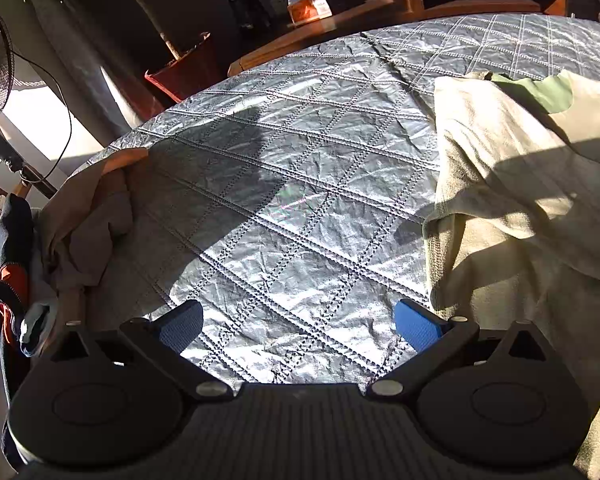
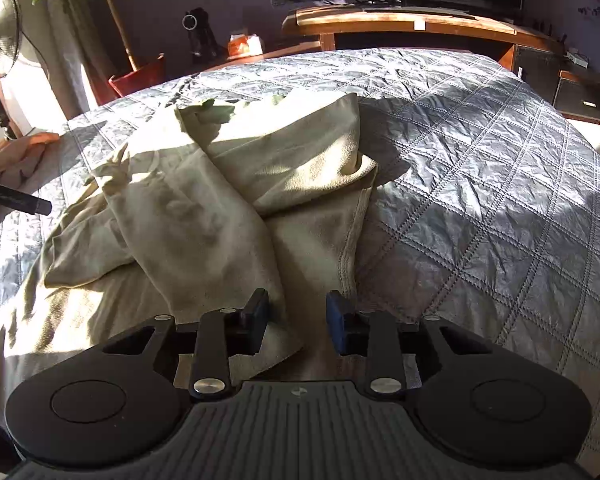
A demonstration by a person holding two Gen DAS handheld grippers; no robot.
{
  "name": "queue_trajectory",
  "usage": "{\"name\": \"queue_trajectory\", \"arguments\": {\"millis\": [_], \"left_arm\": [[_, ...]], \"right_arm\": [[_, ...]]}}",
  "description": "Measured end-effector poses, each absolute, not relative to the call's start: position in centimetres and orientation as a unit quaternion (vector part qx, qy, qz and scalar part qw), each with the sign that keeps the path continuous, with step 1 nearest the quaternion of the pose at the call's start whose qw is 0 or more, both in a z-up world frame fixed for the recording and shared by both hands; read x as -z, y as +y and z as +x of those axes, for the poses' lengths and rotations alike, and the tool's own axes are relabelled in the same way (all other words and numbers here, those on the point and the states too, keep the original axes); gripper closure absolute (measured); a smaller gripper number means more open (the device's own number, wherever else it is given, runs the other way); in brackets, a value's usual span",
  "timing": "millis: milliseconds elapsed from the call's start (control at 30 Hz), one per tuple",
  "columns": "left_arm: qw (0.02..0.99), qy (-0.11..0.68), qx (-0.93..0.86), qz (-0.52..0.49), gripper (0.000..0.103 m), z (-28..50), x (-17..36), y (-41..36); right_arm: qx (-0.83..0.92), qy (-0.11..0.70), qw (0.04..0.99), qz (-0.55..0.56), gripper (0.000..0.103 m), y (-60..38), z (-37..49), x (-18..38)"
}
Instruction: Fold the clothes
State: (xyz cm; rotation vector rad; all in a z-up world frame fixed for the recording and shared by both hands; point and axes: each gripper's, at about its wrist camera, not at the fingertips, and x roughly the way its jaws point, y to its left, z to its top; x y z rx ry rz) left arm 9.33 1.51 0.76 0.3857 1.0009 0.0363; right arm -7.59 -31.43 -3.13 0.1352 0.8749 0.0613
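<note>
Right gripper (image 2: 298, 322): jaws part-open, gripping nothing, cream garment's (image 2: 220, 200) near edge between them.
Left gripper (image 1: 300, 326): open, empty, over quilt (image 1: 300, 200).
Garment: crumpled at 12 o'clock; soft, light, floppy, so pinch hem.

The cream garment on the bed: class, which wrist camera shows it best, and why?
The right wrist view: the cream garment lies crumpled across the frame's middle, folds and hem visible. The left wrist view catches only part of it along the right edge, mostly shadowed.

Both wrist cams angled down, close over quilt (image 1: 300, 200); shared cream garment (image 2: 204, 208).
</note>
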Motion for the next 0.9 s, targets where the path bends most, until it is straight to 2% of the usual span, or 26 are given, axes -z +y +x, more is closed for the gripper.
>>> {"name": "queue_trajectory", "arguments": {"millis": [67,100,233,400,567,633,667,767,833,900], "left_arm": [[0.859,0.477,-0.017,0.186,0.001,9.3,-0.7,1.4],[0.859,0.477,-0.017,0.187,0.001,9.3,-0.6,1.4],[0.859,0.476,-0.016,0.19,0.001,9.3,-0.6,1.2],[0.858,0.476,-0.016,0.192,0.001,9.3,-0.5,1.2],[0.858,0.476,-0.017,0.19,0.001,9.3,-0.6,1.3],[0.858,0.476,-0.016,0.19,0.001,9.2,-0.5,1.4],[0.859,0.476,-0.016,0.189,0.001,9.2,-0.5,1.5],[0.861,0.482,-0.013,0.164,0.001,9.5,-0.7,1.9],[0.863,0.489,-0.003,0.125,0.001,9.8,-1.0,2.5],[0.865,0.494,0.006,0.082,0.001,10.2,-1.2,3.0]], "right_arm": [[-0.038,0.431,0.901,0.037,0.087,-30.7,-7.5,3.4],[-0.045,0.433,0.9,0.019,0.102,-30.2,-7.5,3.3],[-0.061,0.416,0.906,-0.044,0.102,-28.5,-7.8,1.7],[-0.048,0.347,0.923,-0.161,0.102,-26.5,-9.1,-1.2],[-0.045,0.397,0.905,-0.145,0.094,-27.3,-8.6,0.4],[-0.035,0.406,0.904,-0.13,0.084,-27.5,-9.0,0.5],[-0.028,0.403,0.907,-0.118,0.082,-27.7,-9.1,0.2],[-0.018,0.372,0.927,-0.039,0.069,-28.3,-8.4,-1.6],[-0.024,0.339,0.94,0.035,0.055,-28.3,-7.1,-3.1],[-0.034,0.31,0.944,0.107,0.045,-27.9,-5.1,-4.0]]}}
